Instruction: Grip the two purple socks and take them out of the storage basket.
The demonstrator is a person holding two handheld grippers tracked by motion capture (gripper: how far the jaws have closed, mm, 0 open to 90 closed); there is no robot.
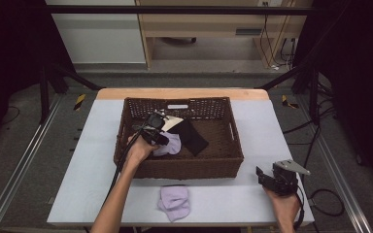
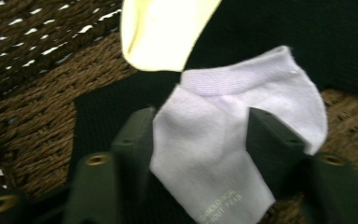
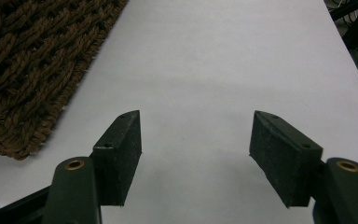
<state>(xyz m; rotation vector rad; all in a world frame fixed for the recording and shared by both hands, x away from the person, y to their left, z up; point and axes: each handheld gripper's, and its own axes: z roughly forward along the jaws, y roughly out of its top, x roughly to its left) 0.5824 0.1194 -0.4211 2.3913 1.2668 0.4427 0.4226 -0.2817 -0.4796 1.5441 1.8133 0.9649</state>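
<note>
A lavender sock (image 2: 242, 107) lies on black cloth (image 2: 279, 32) inside the brown wicker basket (image 1: 184, 167). A pale yellow sock (image 2: 163, 32) lies just beyond it. My left gripper (image 2: 200, 126) is open inside the basket, one jaw on each side of the lavender sock. In the high view the left gripper (image 1: 159, 136) sits over the basket's left half, touching that lavender sock (image 1: 174, 144). A second lavender sock (image 1: 175, 201) lies on the table in front of the basket. My right gripper (image 3: 196, 126) is open over bare table; from above, the right gripper (image 1: 267, 177) is at the front right.
The white table top (image 1: 252, 199) has free room right of the basket and along its front edge. The basket corner (image 3: 23, 70) lies to the left of the right gripper. Black frame posts and cables stand beyond the table's right side.
</note>
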